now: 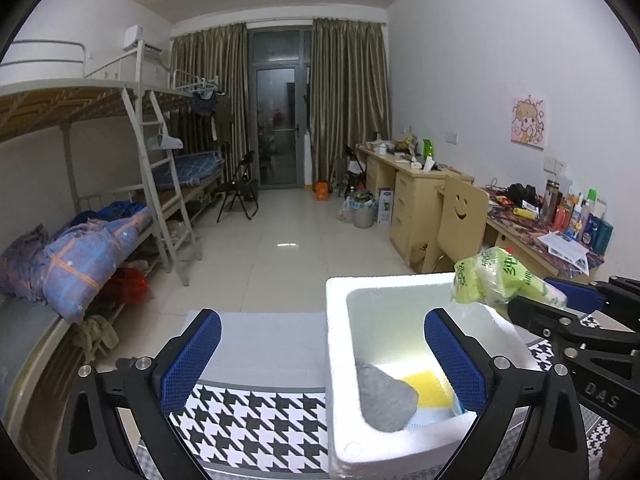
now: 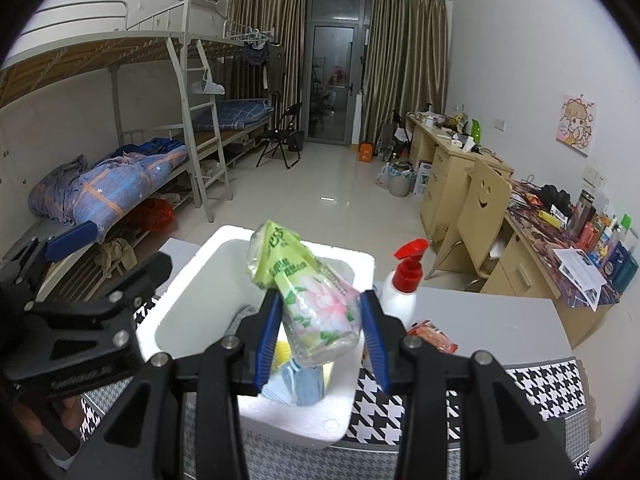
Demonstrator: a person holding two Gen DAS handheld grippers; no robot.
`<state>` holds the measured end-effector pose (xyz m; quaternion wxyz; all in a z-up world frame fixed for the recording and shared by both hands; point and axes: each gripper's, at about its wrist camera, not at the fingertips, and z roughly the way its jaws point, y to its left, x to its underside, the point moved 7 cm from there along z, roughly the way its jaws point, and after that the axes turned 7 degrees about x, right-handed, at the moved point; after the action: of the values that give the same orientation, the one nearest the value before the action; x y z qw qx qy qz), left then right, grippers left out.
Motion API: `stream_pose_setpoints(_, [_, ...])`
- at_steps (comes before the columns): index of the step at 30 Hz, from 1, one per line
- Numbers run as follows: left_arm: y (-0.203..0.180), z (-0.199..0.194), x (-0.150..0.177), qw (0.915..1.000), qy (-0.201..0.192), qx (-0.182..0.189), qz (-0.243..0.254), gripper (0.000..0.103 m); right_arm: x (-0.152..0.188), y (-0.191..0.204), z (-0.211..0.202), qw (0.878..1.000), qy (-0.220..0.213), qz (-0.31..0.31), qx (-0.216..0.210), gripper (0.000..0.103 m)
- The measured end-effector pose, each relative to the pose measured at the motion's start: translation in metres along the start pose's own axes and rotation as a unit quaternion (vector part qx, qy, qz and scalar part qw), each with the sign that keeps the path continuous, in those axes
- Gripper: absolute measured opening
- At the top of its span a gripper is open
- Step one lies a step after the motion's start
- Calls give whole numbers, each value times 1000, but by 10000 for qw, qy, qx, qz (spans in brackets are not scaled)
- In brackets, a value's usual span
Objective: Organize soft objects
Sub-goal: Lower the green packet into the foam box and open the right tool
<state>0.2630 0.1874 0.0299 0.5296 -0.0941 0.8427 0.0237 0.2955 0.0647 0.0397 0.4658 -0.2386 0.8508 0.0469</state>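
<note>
- Tissue pack (image 2: 310,300), green and floral, sits at centre frame in the right wrist view, pinched by the right hand-held gripper (image 2: 320,344) above the white foam box (image 2: 192,280).
- Left hand-held gripper (image 1: 320,356) spread wide, lower frame, holding nothing.
- Grey cloth (image 1: 384,398) and yellow sponge (image 1: 426,388) lie inside the box.
- Red-capped pump bottle (image 2: 402,284) stands right of it on the worktop (image 2: 500,328).

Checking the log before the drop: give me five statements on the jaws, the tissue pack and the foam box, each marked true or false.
1. The right gripper holds the tissue pack. True.
2. The tissue pack lies on the bottom of the foam box. False: it is held above the box.
3. The left gripper grips a grey cloth. False: its jaws are open and empty; the grey cloth lies in the box.
4. A yellow sponge lies in the box. True.
5. The pump bottle stands inside the box. False: it stands beside it.
</note>
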Motion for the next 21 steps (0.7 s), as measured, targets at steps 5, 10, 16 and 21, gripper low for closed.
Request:
stream_pose_setpoints(5, [8,-4,3,9999,-13,-114,-12,102,-1,7,6,10000,58,-59,-38,45])
stream_pose_setpoints(10, [14,-6,6,9999,-19,-125,-64,102,-1,10,13,9999,115,-94,-44,45])
stream_pose_setpoints(16, [20,-7,9,9998,-33,-139,-150,102,-1,18,25,9996,248,-161,30,45])
stream_pose_setpoints(21, [24,-7,12,9997,-24,-180,-171,102,-1,20,33,9993,338,-151,-12,45])
